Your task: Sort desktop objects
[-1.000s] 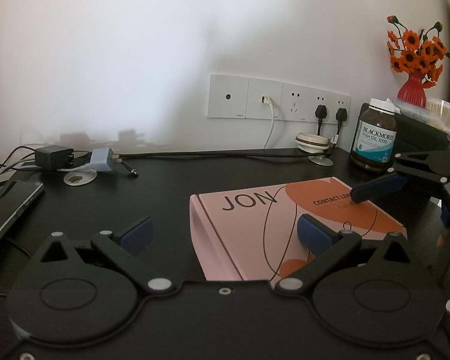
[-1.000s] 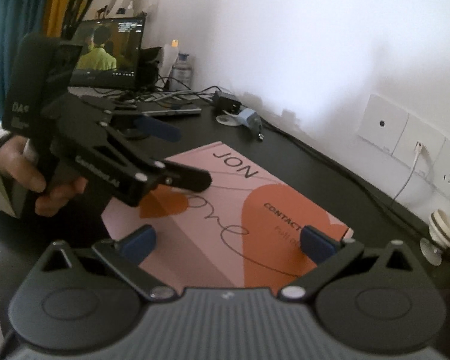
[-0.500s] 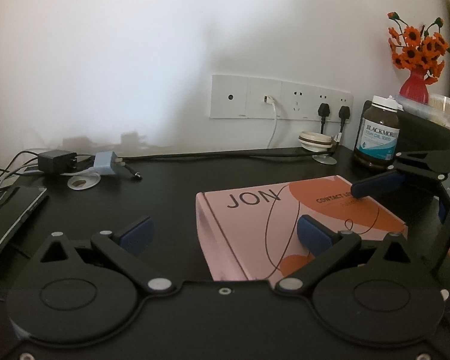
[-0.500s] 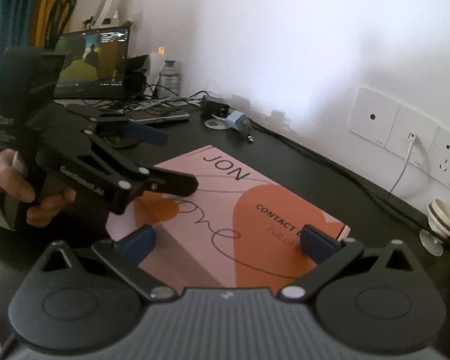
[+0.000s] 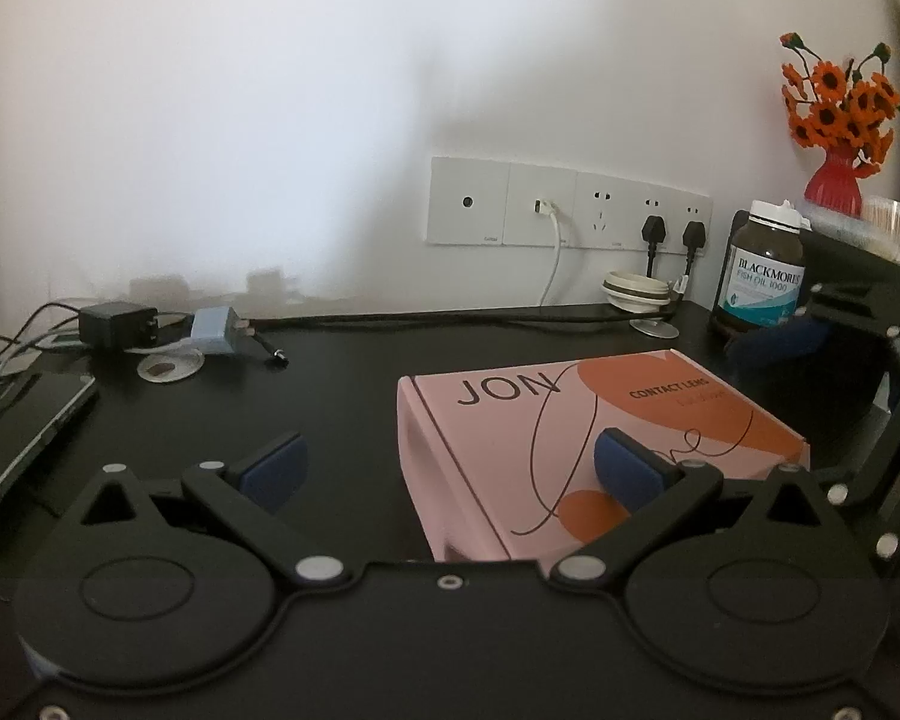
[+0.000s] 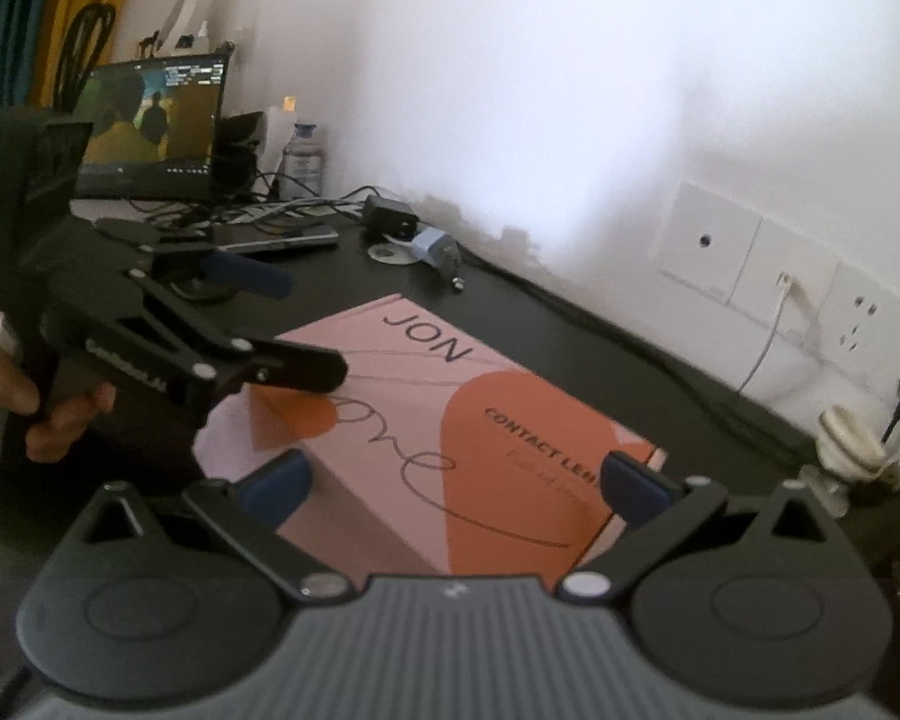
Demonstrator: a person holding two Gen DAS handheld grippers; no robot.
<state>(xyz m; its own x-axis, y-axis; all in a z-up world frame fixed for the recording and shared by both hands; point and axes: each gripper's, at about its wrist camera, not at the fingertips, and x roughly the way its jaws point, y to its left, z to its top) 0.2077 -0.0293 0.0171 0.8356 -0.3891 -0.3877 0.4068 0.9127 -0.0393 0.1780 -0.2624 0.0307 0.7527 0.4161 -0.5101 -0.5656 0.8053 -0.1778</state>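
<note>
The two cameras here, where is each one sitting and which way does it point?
Left wrist: on the left gripper, looking across the black desk at the wall sockets; its open fingers show.
Right wrist: on the right gripper, looking leftward toward the laptop; its open fingers and the person's left hand show.
Shared: the pink box, and each sees the other gripper.

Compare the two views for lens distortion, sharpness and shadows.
Left wrist view: fisheye bends the socket strip and darkens the corners; box and bottle lettering is readable; soft shadows fall on the wall. Right wrist view: softer throughout, the laptop screen smeared, the wall washed out bright.
</note>
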